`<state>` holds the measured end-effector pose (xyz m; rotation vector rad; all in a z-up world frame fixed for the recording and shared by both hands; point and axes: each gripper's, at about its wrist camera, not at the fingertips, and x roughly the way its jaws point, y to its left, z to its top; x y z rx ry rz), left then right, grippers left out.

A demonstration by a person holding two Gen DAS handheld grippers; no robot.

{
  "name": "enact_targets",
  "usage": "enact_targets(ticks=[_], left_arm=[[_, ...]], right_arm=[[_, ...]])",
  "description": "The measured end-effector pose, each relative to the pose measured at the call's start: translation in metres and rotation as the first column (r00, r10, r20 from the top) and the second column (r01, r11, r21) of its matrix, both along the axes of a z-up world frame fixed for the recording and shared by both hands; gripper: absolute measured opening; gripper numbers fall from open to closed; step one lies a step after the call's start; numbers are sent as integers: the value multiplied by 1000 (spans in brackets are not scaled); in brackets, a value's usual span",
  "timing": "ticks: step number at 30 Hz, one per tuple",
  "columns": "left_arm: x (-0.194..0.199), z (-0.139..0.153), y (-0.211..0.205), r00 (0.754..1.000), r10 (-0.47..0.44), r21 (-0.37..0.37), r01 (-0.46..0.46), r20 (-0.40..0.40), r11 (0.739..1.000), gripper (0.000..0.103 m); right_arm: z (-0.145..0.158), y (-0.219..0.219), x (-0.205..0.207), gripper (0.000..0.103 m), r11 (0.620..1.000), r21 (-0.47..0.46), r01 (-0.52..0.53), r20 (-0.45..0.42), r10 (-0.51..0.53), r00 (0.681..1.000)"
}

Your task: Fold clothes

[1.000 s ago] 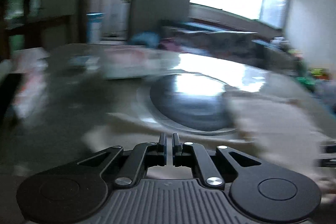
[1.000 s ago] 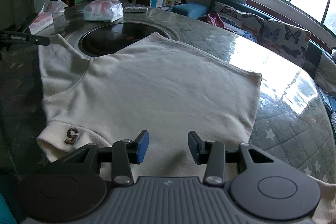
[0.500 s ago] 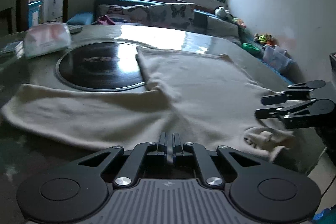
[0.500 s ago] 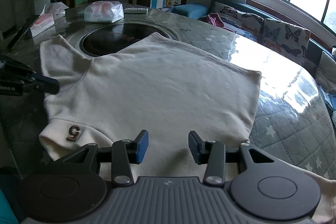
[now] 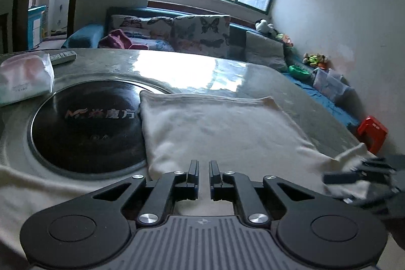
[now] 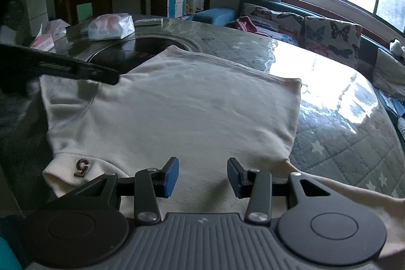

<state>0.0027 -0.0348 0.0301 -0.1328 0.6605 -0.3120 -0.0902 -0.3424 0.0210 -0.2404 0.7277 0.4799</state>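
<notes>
Cream sweatshirt (image 6: 177,113) spread flat on round table (image 6: 341,123), one edge overlapping dark inset hotplate (image 5: 86,123). Left tool (image 5: 203,170) nearly clenched, narrow gap, nothing between, low over near hem. Right tool (image 6: 203,175) released, blue pads apart above cloth beside collar marked 5.
</notes>
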Motion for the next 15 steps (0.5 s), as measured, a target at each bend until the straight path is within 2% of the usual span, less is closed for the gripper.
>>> enact_targets(ticks=[2, 5, 8, 12, 15], left_arm=[[7, -8, 2, 999, 22, 18, -22, -27, 1000, 9], [9, -15, 10, 998, 39, 8, -39, -41, 999, 9], [5, -12, 14, 998, 49, 9, -49, -42, 999, 10], [-16, 1, 3, 1000, -25, 5, 25, -1, 1000, 15], [-34, 7, -13, 994, -104, 21, 104, 24, 994, 16]], right_arm=[[0, -3, -2, 43, 1000, 10, 13, -2, -13, 1000], [-2, -6, -7, 43, 1000, 5, 24, -7, -24, 1000], [-1, -9, -14, 43, 1000, -5, 25, -6, -25, 1000], [6, -9, -24, 43, 1000, -7, 16, 7, -16, 1000], [8, -5, -31, 43, 1000, 1, -11, 6, 11, 1000]])
